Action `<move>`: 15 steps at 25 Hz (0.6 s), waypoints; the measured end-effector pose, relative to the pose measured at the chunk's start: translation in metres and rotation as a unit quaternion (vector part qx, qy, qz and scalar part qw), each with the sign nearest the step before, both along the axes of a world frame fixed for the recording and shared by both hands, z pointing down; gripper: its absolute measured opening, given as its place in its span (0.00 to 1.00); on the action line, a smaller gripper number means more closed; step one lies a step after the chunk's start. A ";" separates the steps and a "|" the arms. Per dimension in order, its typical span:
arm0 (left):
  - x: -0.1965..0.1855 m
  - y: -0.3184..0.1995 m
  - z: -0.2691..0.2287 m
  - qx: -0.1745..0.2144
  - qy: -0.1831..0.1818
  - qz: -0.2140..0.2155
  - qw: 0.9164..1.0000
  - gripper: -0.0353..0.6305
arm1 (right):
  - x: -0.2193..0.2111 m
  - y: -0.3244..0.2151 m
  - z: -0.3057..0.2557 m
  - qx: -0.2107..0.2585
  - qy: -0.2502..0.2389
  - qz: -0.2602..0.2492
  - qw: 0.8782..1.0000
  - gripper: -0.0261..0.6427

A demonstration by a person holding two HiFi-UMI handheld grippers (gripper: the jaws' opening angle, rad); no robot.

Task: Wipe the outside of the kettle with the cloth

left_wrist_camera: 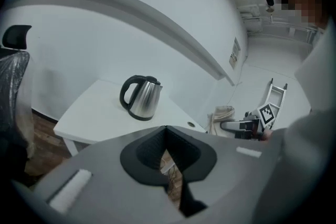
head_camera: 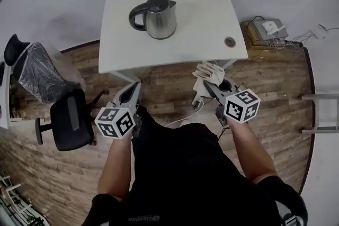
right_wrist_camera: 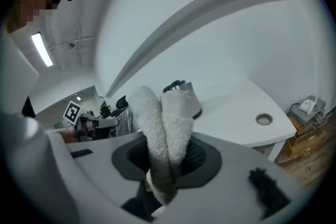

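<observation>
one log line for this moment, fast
right gripper: shut on cloth | left gripper: shut, empty | kettle: upright on table, untouched

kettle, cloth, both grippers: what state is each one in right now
kettle: upright on the white table, lid down, nothing touching it
cloth: folded, clamped between the right jaws, its free end sticking out past them
right gripper: shut on the cloth, short of the table's near edge
left gripper: shut, nothing between its jaws, also short of the table
</observation>
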State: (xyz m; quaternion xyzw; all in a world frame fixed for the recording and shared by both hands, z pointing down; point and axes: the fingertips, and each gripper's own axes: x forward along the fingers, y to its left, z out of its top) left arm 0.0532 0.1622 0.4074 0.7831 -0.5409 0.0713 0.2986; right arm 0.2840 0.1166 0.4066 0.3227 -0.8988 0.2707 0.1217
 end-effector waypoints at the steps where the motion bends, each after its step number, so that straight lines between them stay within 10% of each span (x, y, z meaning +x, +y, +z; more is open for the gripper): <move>1: -0.004 0.015 -0.001 -0.006 -0.012 -0.013 1.000 0.06 | 0.002 0.004 0.003 -0.004 -0.006 -0.006 1.000 0.19; 7: -0.015 0.077 -0.004 -0.027 -0.018 -0.069 0.997 0.06 | 0.001 0.033 0.033 -0.063 -0.003 -0.024 0.998 0.19; 15: -0.003 0.099 -0.006 -0.025 -0.045 -0.017 0.999 0.06 | -0.003 0.077 0.028 -0.065 0.007 -0.008 0.998 0.19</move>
